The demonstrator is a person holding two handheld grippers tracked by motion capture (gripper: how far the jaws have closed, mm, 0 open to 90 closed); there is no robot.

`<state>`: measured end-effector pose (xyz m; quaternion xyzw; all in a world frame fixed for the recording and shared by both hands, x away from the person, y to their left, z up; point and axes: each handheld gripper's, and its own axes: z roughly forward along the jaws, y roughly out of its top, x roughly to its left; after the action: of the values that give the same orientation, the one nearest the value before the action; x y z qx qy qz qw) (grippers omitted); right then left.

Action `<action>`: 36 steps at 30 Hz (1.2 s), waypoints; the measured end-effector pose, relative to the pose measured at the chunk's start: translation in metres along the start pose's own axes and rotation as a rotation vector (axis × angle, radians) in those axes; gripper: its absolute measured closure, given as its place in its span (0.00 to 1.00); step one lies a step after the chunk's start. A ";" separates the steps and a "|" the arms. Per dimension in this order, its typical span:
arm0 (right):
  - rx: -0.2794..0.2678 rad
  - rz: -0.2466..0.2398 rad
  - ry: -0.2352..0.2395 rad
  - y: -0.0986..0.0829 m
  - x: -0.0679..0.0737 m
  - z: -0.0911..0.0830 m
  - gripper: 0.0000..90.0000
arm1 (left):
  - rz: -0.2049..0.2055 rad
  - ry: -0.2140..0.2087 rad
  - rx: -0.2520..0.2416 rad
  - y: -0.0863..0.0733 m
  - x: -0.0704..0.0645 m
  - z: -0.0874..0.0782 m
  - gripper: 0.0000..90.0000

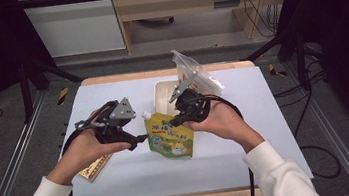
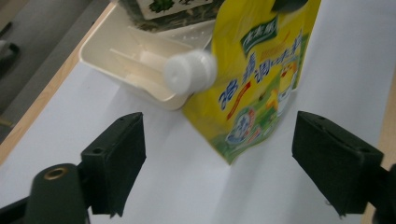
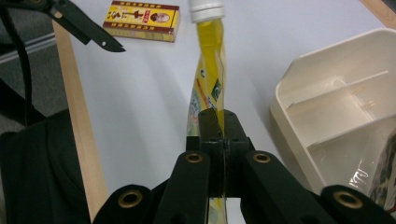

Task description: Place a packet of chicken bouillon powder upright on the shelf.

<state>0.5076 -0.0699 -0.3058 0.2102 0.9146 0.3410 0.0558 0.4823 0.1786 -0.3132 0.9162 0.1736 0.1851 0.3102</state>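
Yellow pouch [image 1: 169, 136], soft, likely floppy; right gripper [image 3: 220, 122] pinches top edge. Left gripper [image 2: 219, 163] spread wide, could take white cap [image 2: 189, 72].

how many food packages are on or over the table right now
3: the yellow spout pouch clamped upright in the right gripper, a clear bag in the cream tray, a flat box under the left hand. Others may be hidden.

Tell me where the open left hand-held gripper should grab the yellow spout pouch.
Probably the white cap and its neck: rigid, round, jutting from the yellow pouch corner toward the left hand-held gripper. Come from the pouch's left, jaws straddling the cap. The right hand-held gripper already pinches the other edge.
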 end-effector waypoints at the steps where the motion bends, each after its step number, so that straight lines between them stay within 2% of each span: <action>1: -0.011 0.018 0.004 -0.001 0.000 -0.002 1.00 | -0.009 0.010 0.002 -0.003 -0.001 -0.001 0.14; 7: -0.088 0.149 -0.022 -0.003 -0.002 -0.017 1.00 | -0.111 0.087 -0.012 -0.034 -0.017 -0.003 0.11; 12: -0.142 0.226 -0.068 -0.001 0.000 -0.031 1.00 | -0.194 0.093 -0.064 -0.066 -0.031 0.003 0.09; 15: -0.181 0.272 -0.100 0.000 0.002 -0.039 1.00 | -0.212 0.125 -0.048 -0.084 -0.041 0.007 0.09; 19: -0.235 0.347 -0.149 0.002 0.001 -0.048 1.00 | -0.260 0.141 -0.037 -0.109 -0.050 0.017 0.09; 20: -0.245 0.359 -0.159 0.002 -0.001 -0.050 1.00 | -0.257 0.149 -0.021 -0.114 -0.050 0.019 0.09; 23: -0.275 0.407 -0.189 0.005 -0.006 -0.054 1.00 | -0.259 0.185 0.004 -0.126 -0.052 0.023 0.09; 25: -0.299 0.433 -0.211 0.007 -0.008 -0.057 1.00 | -0.291 0.202 -0.040 -0.134 -0.054 0.024 0.09; 28: -0.335 0.472 -0.242 0.010 -0.011 -0.060 1.00 | -0.307 0.232 -0.041 -0.144 -0.055 0.022 0.09; 31: -0.369 0.506 -0.273 0.014 -0.015 -0.062 1.00 | -0.325 0.231 -0.034 -0.151 -0.055 0.019 0.09; 34: -0.396 0.534 -0.306 0.018 -0.018 -0.060 1.00 | -0.354 0.246 -0.050 -0.156 -0.055 0.017 0.09; 36: -0.408 0.545 -0.324 0.022 -0.020 -0.058 1.00 | -0.379 0.234 -0.076 -0.159 -0.055 0.016 0.10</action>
<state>0.5187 -0.0987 -0.2482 0.4817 0.7176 0.4809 0.1476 0.4089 0.2649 -0.4383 0.8270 0.3704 0.2352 0.3515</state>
